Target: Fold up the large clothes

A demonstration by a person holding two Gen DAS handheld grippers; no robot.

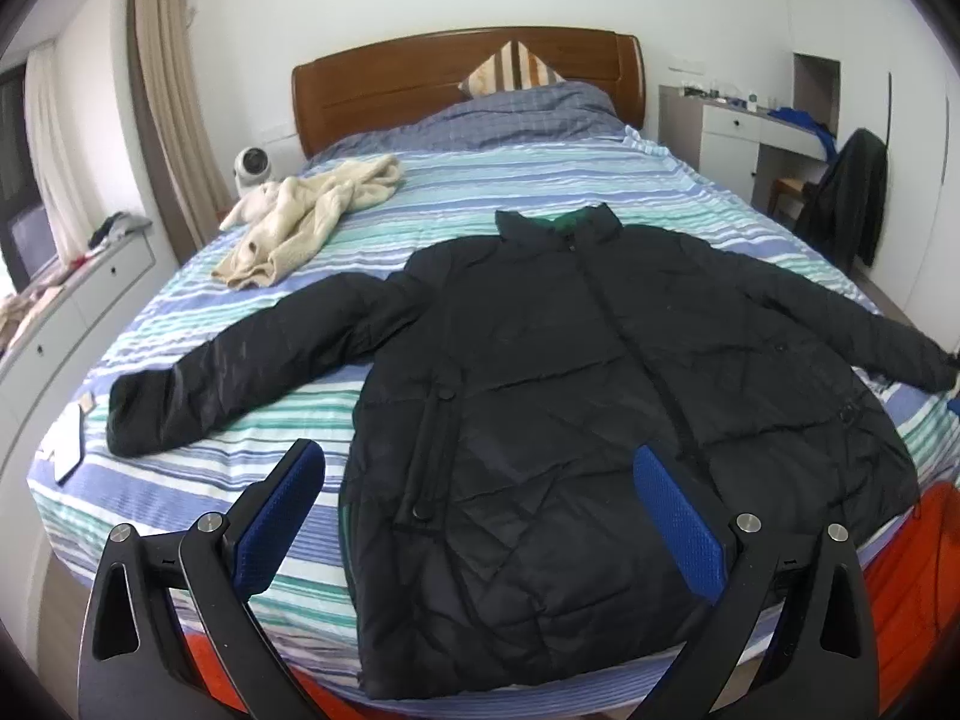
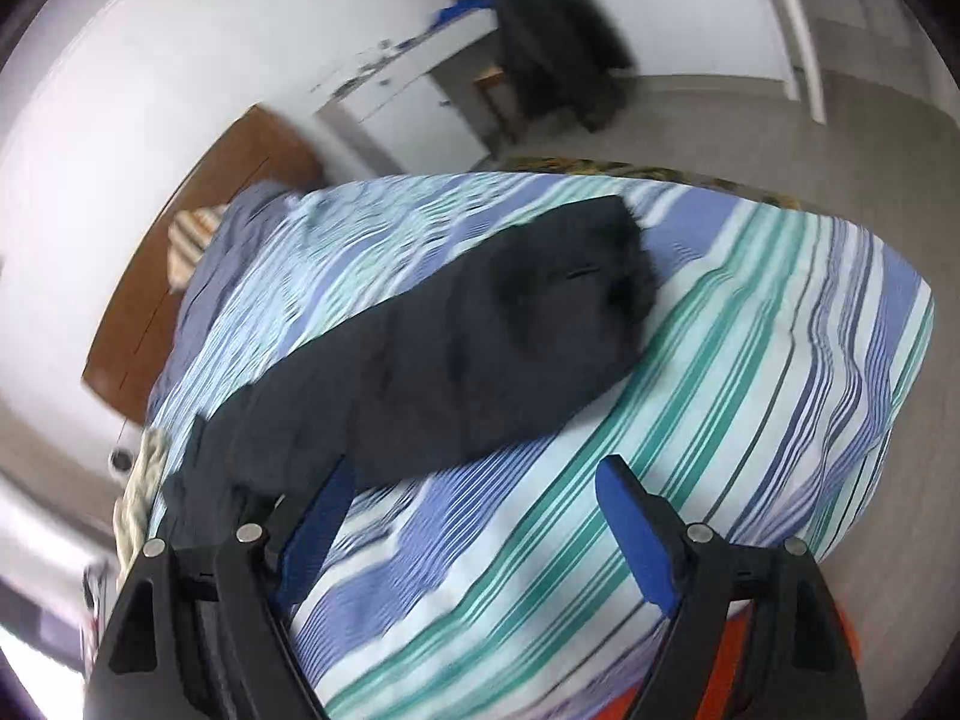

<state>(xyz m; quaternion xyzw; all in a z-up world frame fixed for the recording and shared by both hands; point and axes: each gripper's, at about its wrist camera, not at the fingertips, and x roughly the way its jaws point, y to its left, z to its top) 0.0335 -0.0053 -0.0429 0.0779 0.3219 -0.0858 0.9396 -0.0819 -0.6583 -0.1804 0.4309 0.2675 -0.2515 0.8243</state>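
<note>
A large black quilted jacket (image 1: 576, 396) lies flat, front up, on the striped bed (image 1: 456, 192), both sleeves spread out to the sides. My left gripper (image 1: 480, 480) is open and empty, above the jacket's lower left part near the hem. In the right wrist view, which is blurred, the jacket's right sleeve (image 2: 480, 342) lies across the striped sheet (image 2: 750, 360), cuff toward the bed's edge. My right gripper (image 2: 474, 492) is open and empty, just short of that sleeve.
A cream garment (image 1: 306, 216) lies crumpled at the bed's far left. A pillow (image 1: 510, 69) leans on the wooden headboard (image 1: 384, 90). A white desk (image 1: 750, 120) and a chair draped with dark clothing (image 1: 852, 198) stand at the right. Orange fabric (image 1: 912, 570) hangs below the bed's near edge.
</note>
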